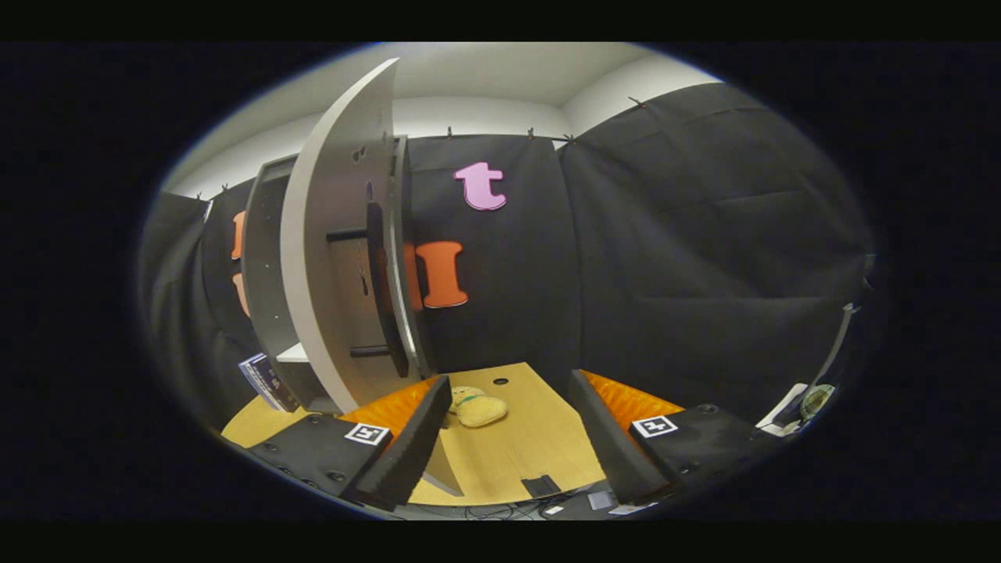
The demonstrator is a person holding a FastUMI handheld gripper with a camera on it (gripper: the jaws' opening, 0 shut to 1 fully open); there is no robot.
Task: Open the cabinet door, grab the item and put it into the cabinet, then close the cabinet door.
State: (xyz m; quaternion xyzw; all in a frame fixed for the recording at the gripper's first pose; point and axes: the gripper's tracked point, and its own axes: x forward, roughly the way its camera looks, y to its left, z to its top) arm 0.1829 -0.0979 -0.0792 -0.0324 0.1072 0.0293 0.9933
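The claw [508, 438] is wide open and holds nothing. Between its fingers, a little beyond the tips, a small yellow plush toy [478, 407] with a green collar lies on the wooden bench [532, 453]. The grey cabinet [270, 274] stands to the left; its door [336, 250] is swung open, edge toward the claw. Bare bench is right of the toy.

One cabinet [266, 258] with one open door [332, 234], one soft toy [477, 407] on one table [516, 453], one box [266, 381] (lower left), one gripper [512, 438], fingers apart.
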